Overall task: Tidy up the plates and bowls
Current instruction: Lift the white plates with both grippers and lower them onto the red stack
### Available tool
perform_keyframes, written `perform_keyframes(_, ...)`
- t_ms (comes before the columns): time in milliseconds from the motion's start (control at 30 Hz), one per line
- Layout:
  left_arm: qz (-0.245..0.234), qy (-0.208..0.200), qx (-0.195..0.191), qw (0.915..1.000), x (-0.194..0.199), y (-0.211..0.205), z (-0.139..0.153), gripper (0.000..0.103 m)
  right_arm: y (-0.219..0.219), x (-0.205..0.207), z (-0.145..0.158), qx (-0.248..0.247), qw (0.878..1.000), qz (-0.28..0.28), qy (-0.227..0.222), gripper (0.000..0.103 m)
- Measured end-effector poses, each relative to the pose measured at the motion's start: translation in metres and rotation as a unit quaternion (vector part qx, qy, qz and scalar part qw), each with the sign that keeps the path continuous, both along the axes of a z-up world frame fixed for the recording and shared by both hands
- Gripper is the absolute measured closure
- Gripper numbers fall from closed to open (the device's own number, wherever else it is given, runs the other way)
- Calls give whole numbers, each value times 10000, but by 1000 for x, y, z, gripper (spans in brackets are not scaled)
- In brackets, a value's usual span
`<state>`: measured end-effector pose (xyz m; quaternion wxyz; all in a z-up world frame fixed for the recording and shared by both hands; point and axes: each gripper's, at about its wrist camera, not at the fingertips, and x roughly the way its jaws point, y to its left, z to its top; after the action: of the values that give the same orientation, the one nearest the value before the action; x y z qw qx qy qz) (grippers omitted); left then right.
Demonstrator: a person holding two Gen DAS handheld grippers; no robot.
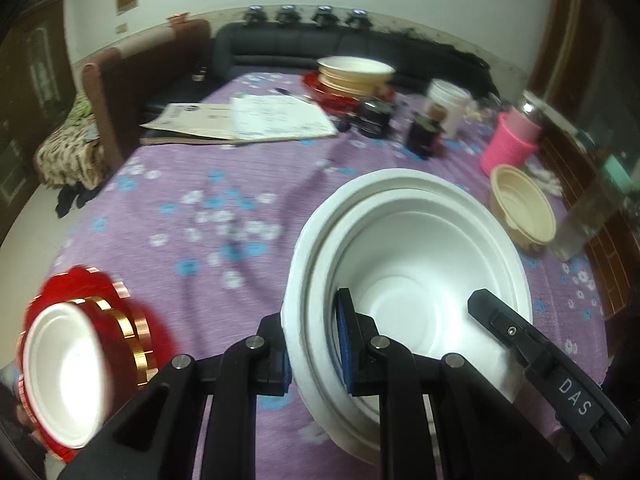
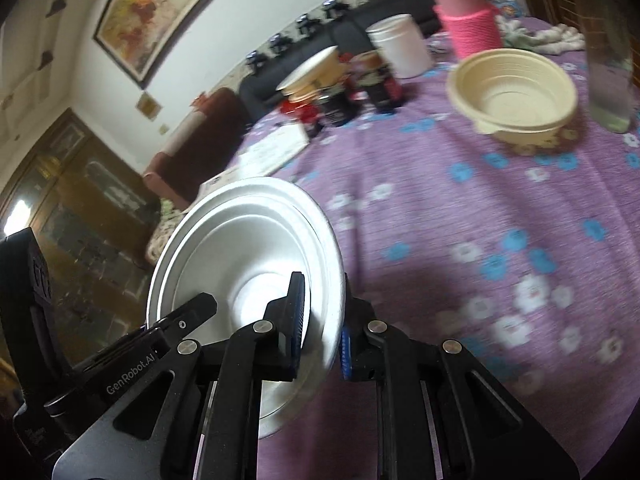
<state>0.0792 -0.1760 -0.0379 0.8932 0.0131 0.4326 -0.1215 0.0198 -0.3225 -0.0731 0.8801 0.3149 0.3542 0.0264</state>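
Above the purple tablecloth (image 1: 208,216), both grippers (image 1: 316,344) (image 2: 322,320) pinch one tilted white bowl's (image 1: 408,264) rim, mouth toward the cameras.

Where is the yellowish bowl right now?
The beige bowl sits alone on the purple tablecloth, at the upper right of the right wrist view, in front of the pink cup and beside a clear bottle.

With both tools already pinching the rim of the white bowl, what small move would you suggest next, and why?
Probably carry the white bowl toward the beige bowl at the table's right side. The left tool and right tool clamp its rim on opposite sides, the bowl is tilted off the tablecloth, and bowls belong together.
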Motion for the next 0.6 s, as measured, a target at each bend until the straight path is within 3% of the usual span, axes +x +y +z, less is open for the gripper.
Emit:
perform_keyframes(333, 672, -260, -79, 9974, -30, 90, 21, 86, 85, 5, 24, -38, 9974, 688, -210, 89)
perform_keyframes(600, 1492, -201, -247, 9883, -44, 181, 15, 86, 182, 19, 32, -312, 9874, 1535, -224, 89)
